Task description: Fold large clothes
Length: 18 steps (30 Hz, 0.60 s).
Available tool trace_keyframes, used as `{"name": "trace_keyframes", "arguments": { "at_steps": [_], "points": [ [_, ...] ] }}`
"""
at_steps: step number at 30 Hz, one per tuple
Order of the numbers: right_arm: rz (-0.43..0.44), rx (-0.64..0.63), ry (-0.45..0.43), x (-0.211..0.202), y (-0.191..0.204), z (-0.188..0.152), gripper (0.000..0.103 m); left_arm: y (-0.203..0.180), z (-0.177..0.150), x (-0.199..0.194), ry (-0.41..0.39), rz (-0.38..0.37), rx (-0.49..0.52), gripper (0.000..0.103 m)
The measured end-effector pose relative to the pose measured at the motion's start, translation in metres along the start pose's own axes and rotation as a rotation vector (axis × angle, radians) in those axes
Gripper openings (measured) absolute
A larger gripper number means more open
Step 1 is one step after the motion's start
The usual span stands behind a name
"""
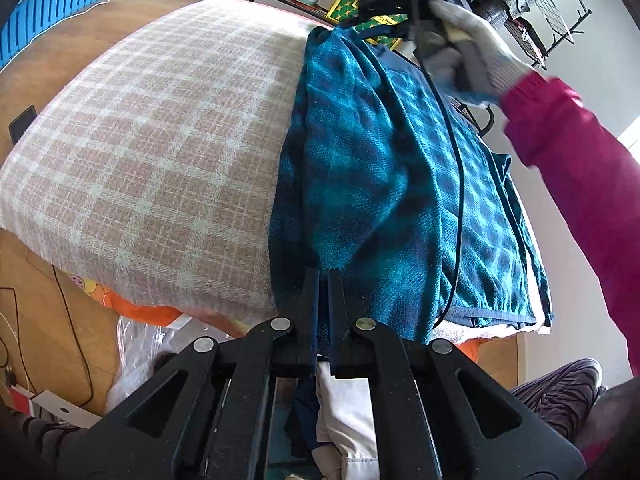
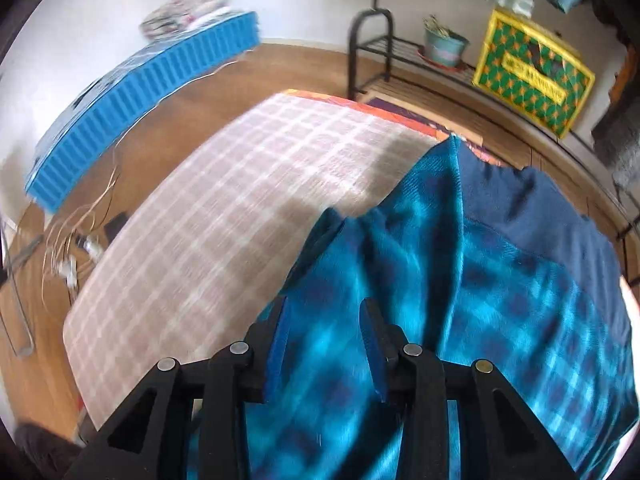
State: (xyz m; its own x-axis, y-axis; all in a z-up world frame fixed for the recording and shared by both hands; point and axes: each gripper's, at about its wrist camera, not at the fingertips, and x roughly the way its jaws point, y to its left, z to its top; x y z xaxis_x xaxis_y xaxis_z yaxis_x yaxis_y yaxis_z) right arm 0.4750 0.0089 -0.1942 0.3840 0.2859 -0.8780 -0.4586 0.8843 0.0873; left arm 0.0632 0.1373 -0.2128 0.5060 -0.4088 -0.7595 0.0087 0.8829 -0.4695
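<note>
A teal and navy plaid garment (image 1: 384, 184) lies along the right side of a pink checked table cover (image 1: 152, 152). My left gripper (image 1: 323, 276) is shut on the garment's near edge. In the left wrist view the right gripper (image 1: 384, 4) sits at the garment's far end, held by a gloved hand (image 1: 468, 44) with a magenta sleeve. In the right wrist view my right gripper (image 2: 324, 308) is open, its fingers spread over the plaid garment (image 2: 460, 280), nothing gripped. The checked cover (image 2: 240, 208) lies to its left.
A black rack (image 2: 372, 48) with a potted plant (image 2: 444, 44) and a yellow-green crate (image 2: 532, 80) stands behind the table. A blue ribbed mat (image 2: 152, 92) and cables (image 2: 76, 232) lie on the wood floor. A plastic bag (image 1: 140, 356) is under the table.
</note>
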Motion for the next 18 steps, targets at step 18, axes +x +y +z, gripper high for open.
{"name": "trace_keyframes", "arguments": {
  "at_steps": [18],
  "points": [
    [-0.127,-0.024,-0.017,0.056,0.003,0.047,0.003,0.01,0.002,0.01,0.031,0.021,-0.037,0.0]
  ]
}}
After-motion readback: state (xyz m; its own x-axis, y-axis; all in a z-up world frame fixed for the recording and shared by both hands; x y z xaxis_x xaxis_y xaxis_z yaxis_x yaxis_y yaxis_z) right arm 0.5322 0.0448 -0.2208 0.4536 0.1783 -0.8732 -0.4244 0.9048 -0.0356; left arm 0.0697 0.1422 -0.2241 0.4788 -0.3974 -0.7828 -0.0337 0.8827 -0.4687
